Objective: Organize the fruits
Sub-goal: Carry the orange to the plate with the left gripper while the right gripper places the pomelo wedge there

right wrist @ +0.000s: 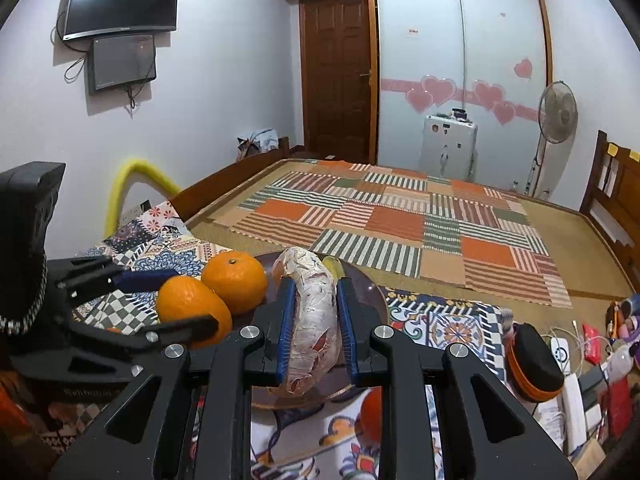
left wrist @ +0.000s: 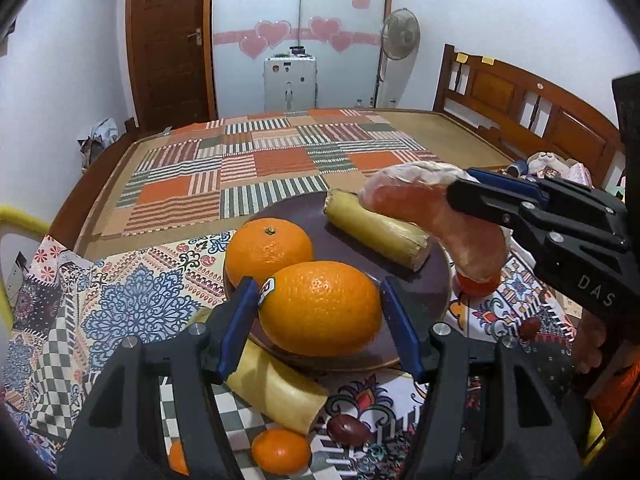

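The pomelo wedge (right wrist: 314, 320) sits clamped in the right tool (right wrist: 313, 326) above the plate (left wrist: 434, 280); the left tool (left wrist: 320, 320) gapes around an orange (left wrist: 320, 308).

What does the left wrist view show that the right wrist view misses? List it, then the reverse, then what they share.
Only the left wrist view: a second cane piece lying off the plate, a small mandarin and a dark red date on the cloth.

Only the right wrist view: two wall screens and an orange-trimmed black case.

Both: the brown plate holding two oranges, the open left gripper around the nearer orange, and the right gripper shut on a pomelo segment above the plate.
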Available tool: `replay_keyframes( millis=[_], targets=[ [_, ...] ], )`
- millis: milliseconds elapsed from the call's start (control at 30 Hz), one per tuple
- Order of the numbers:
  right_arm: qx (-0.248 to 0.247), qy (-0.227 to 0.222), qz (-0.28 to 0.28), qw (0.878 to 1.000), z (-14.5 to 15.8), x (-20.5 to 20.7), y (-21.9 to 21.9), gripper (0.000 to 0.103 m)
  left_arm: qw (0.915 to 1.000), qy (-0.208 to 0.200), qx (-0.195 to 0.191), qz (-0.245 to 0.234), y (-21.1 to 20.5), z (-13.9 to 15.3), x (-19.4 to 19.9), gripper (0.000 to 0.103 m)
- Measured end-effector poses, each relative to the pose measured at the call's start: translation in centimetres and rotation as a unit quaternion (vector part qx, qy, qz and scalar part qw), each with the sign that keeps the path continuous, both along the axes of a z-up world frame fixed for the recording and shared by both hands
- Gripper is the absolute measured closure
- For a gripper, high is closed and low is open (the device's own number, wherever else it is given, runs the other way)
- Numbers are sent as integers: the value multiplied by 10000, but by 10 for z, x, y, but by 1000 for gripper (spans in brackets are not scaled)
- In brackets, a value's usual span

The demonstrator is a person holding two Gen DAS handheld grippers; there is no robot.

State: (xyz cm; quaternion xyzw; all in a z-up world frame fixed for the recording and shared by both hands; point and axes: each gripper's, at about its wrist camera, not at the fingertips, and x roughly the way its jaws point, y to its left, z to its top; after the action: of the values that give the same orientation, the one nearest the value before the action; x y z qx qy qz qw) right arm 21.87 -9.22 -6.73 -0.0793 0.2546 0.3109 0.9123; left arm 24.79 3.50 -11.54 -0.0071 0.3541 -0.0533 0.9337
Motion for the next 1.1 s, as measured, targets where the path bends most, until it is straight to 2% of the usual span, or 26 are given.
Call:
replay_keyframes(
  millis=[300,433,700,900,1100],
  targets=[
    [-180,133,74,9997,-7,19,19,84,9999,-50,97,-72,-1,-2,7,40],
    [-194,342,145,9991,-10,27,24,84,9998,-54,171,-130,-4,-2,8,40],
    [-329,674,230,9969,-19,39,34,84,10000,-4,53,3,4,-1,16,37],
    [-232,647,169,9975,-12,37,27,84,9998,-118,120,79,10,7,7,37],
    [-298,457,122,9984,-2,19,18,84,9993,-284,10,229,26,27,-13,37]
  ],
)
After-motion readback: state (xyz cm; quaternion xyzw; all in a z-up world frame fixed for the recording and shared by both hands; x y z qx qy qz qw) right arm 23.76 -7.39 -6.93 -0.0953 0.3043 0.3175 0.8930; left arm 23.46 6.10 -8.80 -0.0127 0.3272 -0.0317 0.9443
